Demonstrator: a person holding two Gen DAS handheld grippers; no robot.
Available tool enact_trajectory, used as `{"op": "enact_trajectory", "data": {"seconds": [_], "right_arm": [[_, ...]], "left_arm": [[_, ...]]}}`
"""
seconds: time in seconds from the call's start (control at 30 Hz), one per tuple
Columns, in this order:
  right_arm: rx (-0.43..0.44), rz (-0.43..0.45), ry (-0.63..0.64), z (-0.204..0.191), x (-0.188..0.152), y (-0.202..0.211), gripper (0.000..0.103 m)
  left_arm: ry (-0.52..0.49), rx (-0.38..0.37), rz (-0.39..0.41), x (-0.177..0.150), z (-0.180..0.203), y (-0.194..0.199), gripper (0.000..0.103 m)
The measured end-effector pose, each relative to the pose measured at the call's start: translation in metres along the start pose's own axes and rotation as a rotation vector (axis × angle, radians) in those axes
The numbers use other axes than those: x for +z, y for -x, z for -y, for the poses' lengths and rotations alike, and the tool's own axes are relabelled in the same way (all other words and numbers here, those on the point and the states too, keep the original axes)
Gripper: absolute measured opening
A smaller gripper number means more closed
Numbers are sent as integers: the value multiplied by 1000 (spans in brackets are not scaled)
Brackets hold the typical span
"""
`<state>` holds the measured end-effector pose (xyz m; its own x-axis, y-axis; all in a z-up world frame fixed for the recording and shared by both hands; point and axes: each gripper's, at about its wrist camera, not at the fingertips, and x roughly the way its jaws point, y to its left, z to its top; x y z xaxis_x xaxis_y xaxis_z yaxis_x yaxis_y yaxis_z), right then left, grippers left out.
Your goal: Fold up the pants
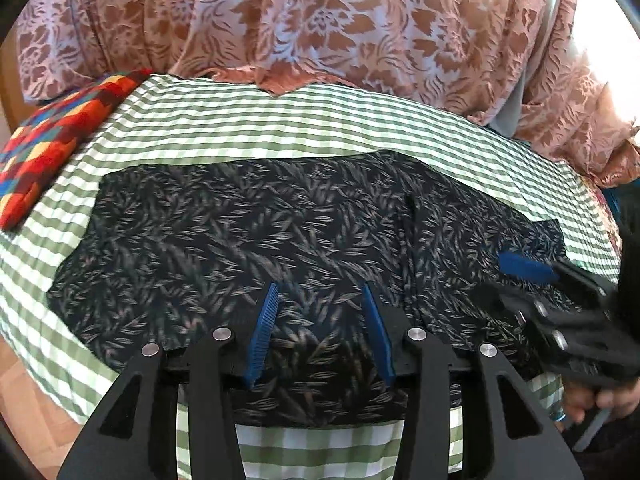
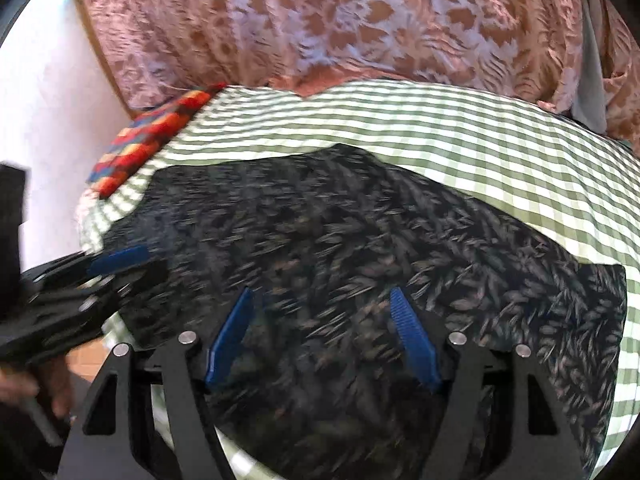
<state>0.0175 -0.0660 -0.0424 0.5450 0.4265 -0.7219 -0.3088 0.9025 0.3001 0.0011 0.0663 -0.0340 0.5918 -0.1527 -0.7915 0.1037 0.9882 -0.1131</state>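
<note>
Dark pants [image 1: 240,232] with a pale leaf print lie flat on a green-and-white checked cloth [image 1: 280,120]. My left gripper [image 1: 320,288] hovers over their near edge, its blue pads apart and nothing pinched between them. At the right of that view, one blue pad [image 1: 528,268] of my right gripper lies over the pants' right end. In the right wrist view the pants [image 2: 360,240] fill the middle. My right gripper [image 2: 320,292] stands open above them with only fabric underneath. The left gripper's blue pad [image 2: 120,258] shows at the pants' left end.
A bright multicoloured cushion [image 1: 60,140] lies on the cloth's far left corner. A pink floral curtain [image 1: 320,20] hangs behind the far edge. A person's hand [image 1: 600,404] holds the right gripper's handle. Tiled floor [image 1: 24,400] shows below the near left edge.
</note>
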Motion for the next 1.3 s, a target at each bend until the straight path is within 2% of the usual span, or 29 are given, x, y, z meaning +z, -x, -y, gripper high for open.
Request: {"op": "enact_trajectory", "data": {"seconds": [0.03, 0.1, 0.13, 0.17, 0.2, 0.27, 0.33, 0.53, 0.73, 0.93, 1.1, 1.2, 1.3], "right_arm": [[18, 2, 15, -5, -3, 5, 65], [43, -2, 52, -16, -10, 11, 50], [57, -8, 61, -20, -12, 11, 47], [77, -30, 73, -25, -16, 7, 39], [78, -52, 89, -30, -18, 0, 35], [19, -89, 146, -41, -25, -17, 36], [-7, -73, 169, -47, -27, -21, 36], [3, -66, 140, -44, -26, -20, 36], [1, -58, 123, -43, -30, -16, 36], [5, -50, 101, -42, -30, -15, 38], [33, -49, 58, -36, -29, -14, 39], [36, -49, 52, -36, -29, -14, 40], [44, -50, 46, -34, -29, -14, 41]], "left_arm": [[2, 13, 3, 0, -1, 1, 43], [7, 44, 7, 1, -4, 2, 43], [11, 55, 8, 1, -6, 3, 43], [17, 77, 9, 0, -9, 4, 43], [19, 92, 8, 0, -10, 4, 43], [27, 113, 9, -1, -14, 6, 43], [39, 131, 15, -3, -20, 9, 43], [69, 165, 25, -5, -32, 14, 43], [52, 176, 38, -5, -30, 16, 43], [-40, 191, 48, -5, -16, 11, 43], [-73, 157, 38, -4, -10, 4, 43], [20, 75, 7, -6, -26, 3, 43], [90, 55, 6, -6, -44, 7, 43]]}}
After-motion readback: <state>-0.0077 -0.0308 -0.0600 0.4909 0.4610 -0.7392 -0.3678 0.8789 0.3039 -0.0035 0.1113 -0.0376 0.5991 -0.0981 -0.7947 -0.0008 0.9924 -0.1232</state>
